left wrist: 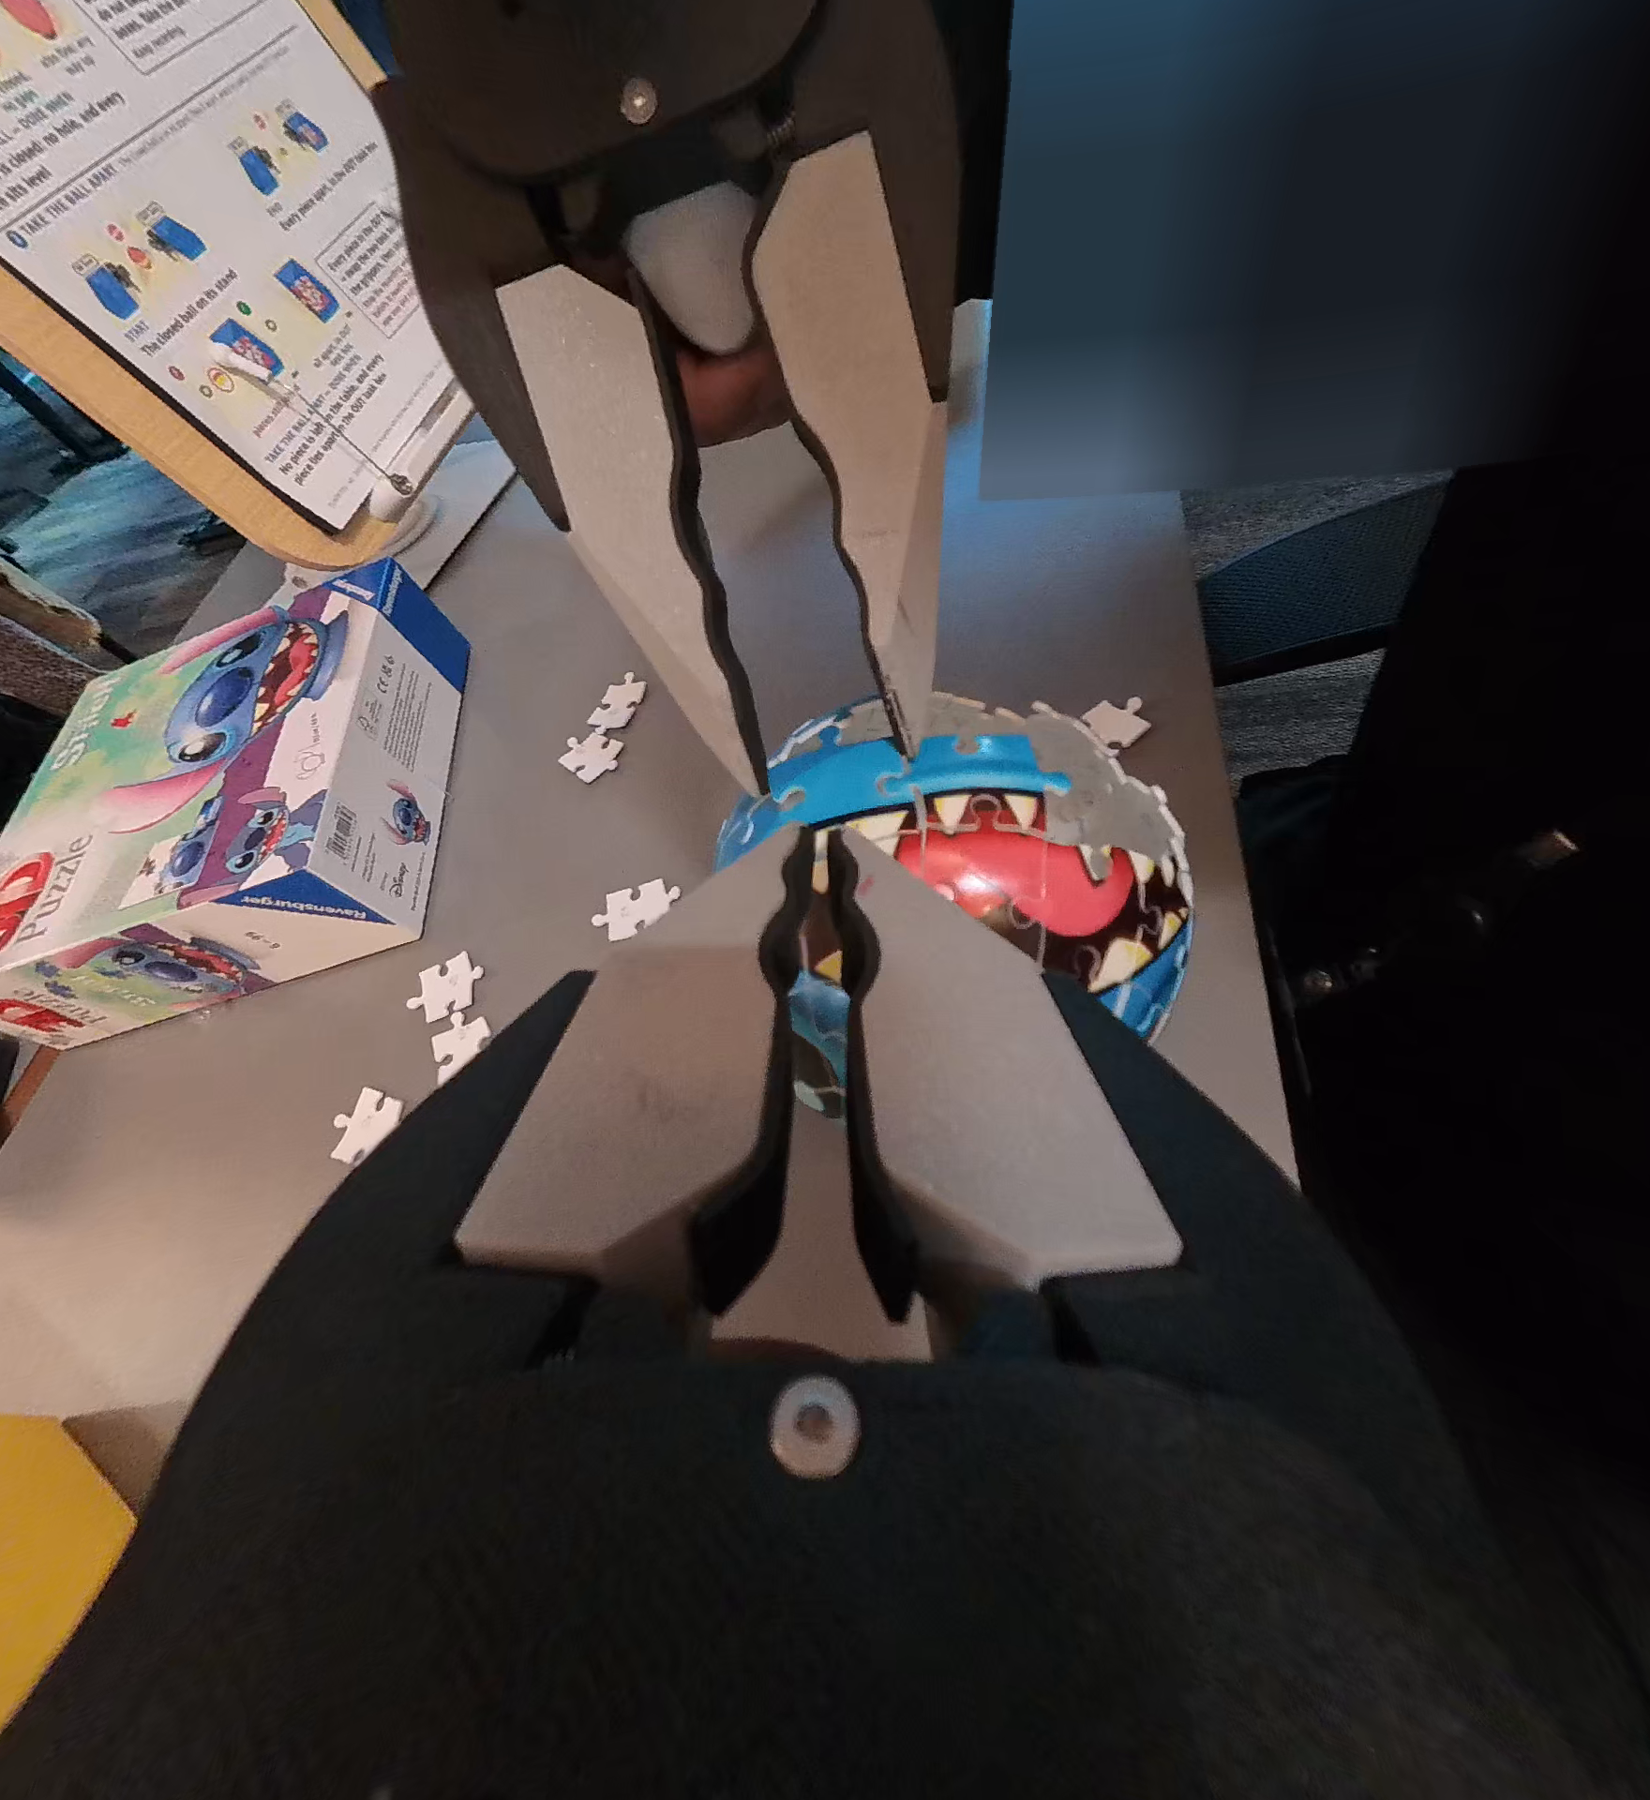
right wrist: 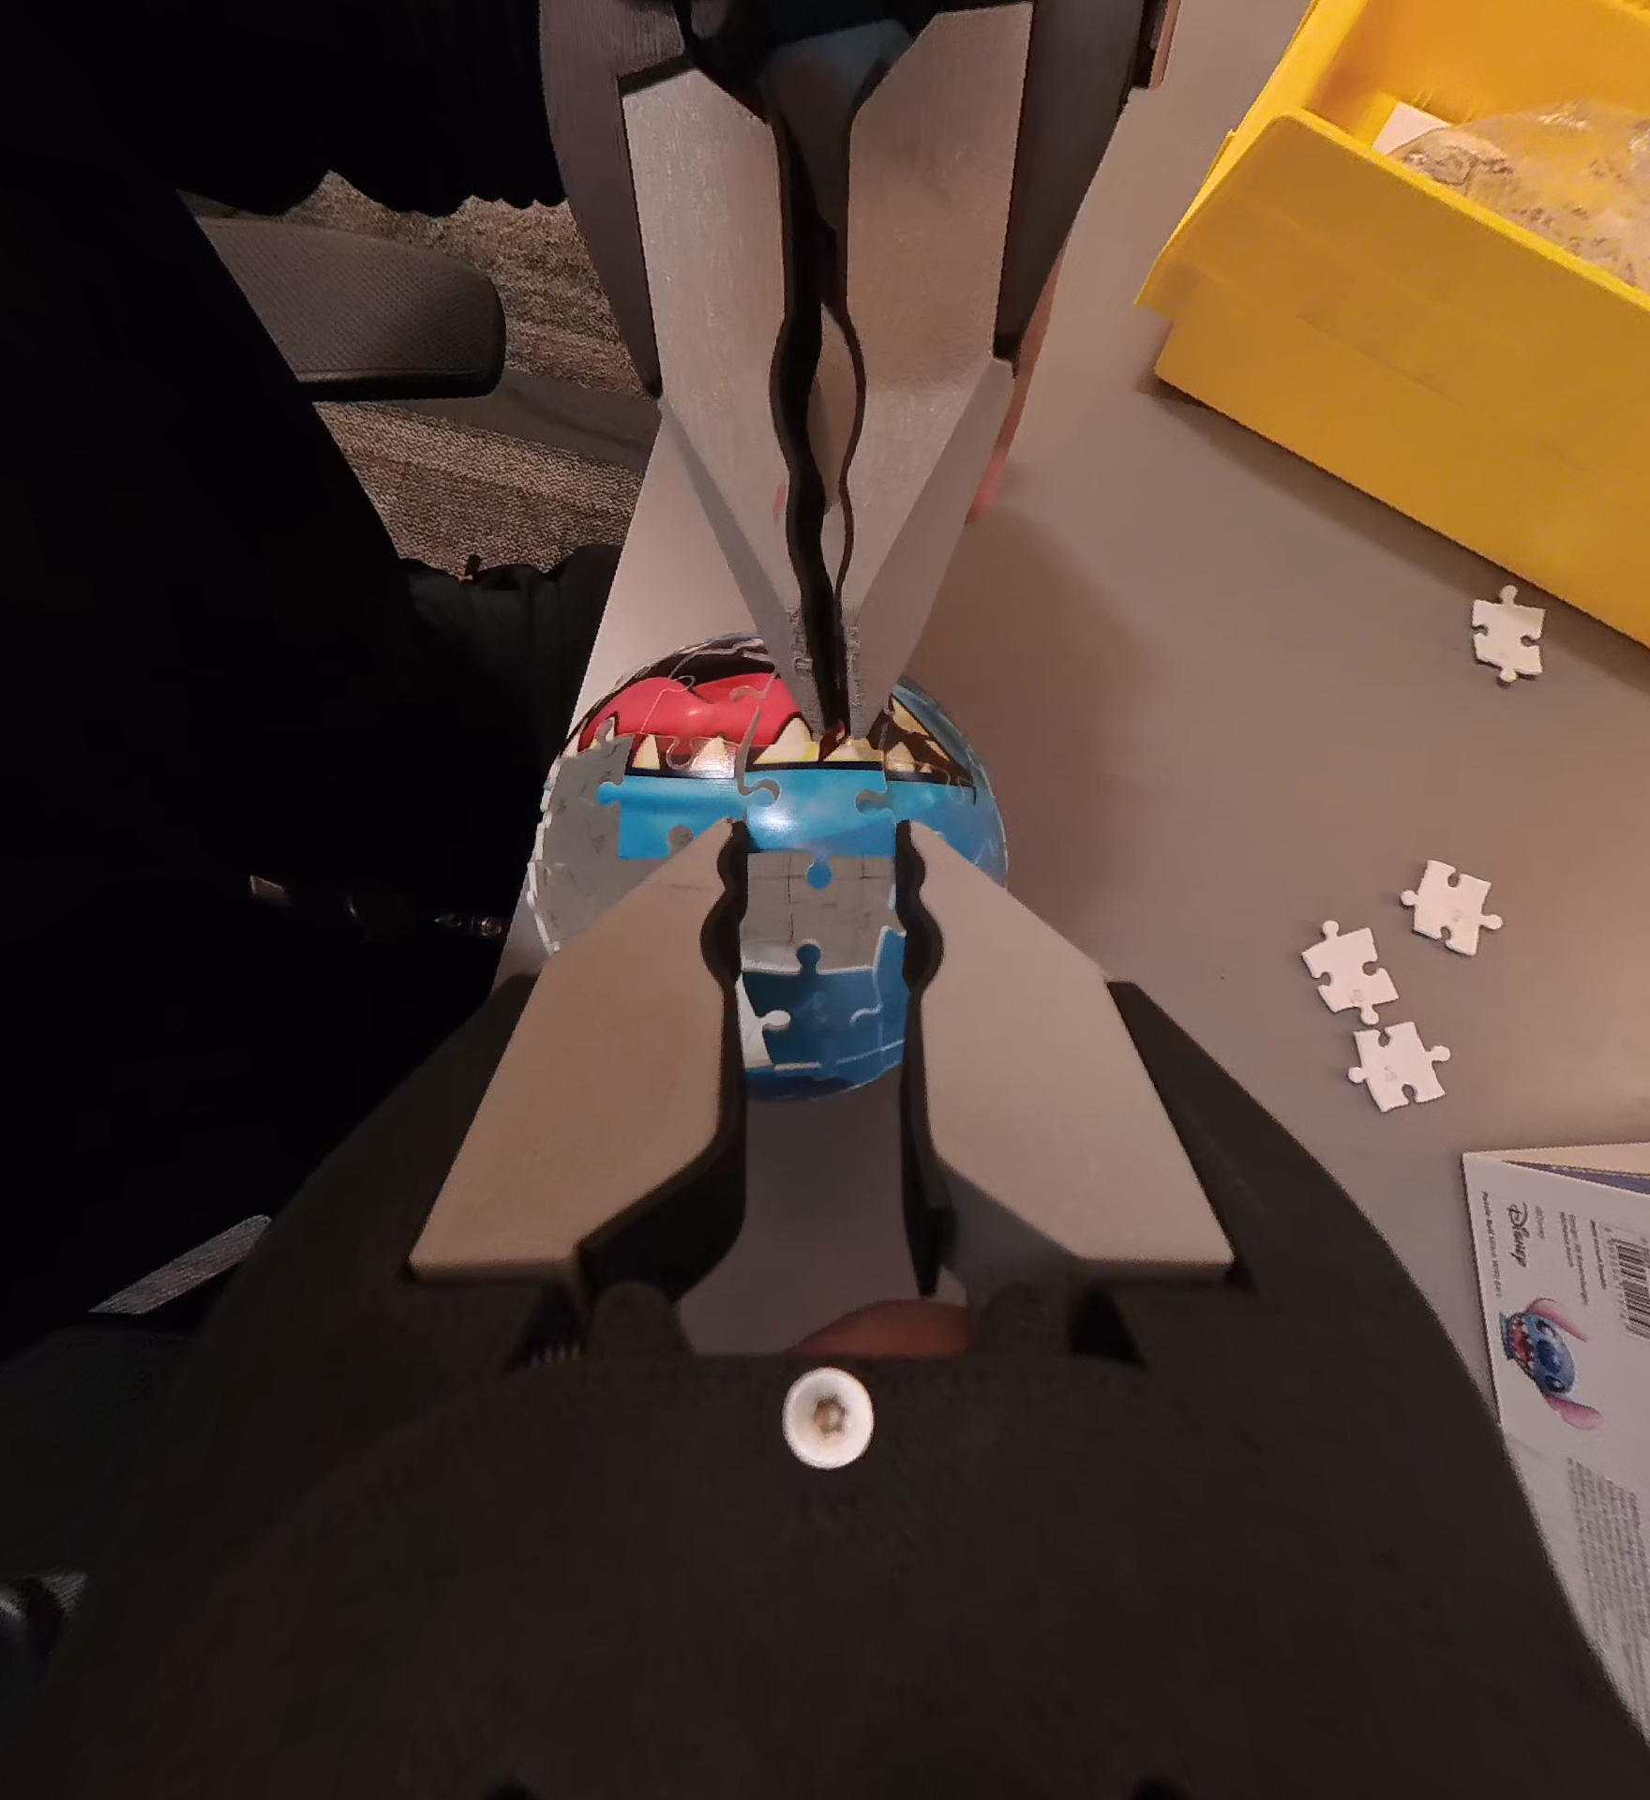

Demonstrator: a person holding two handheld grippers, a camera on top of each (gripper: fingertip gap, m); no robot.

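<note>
We see the puzzle ball (left wrist: 1045, 877) on the grey table (left wrist: 168, 1218), partly open. Our left gripper (left wrist: 816, 840) pinches its near edge; the right gripper (right wrist: 813, 845) stands apart over it. Loose pieces (right wrist: 1349, 974) lie left of it.

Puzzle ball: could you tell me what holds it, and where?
The left gripper seems to pinch the puzzle ball at its toothed mouth; the right gripper is open.
</note>
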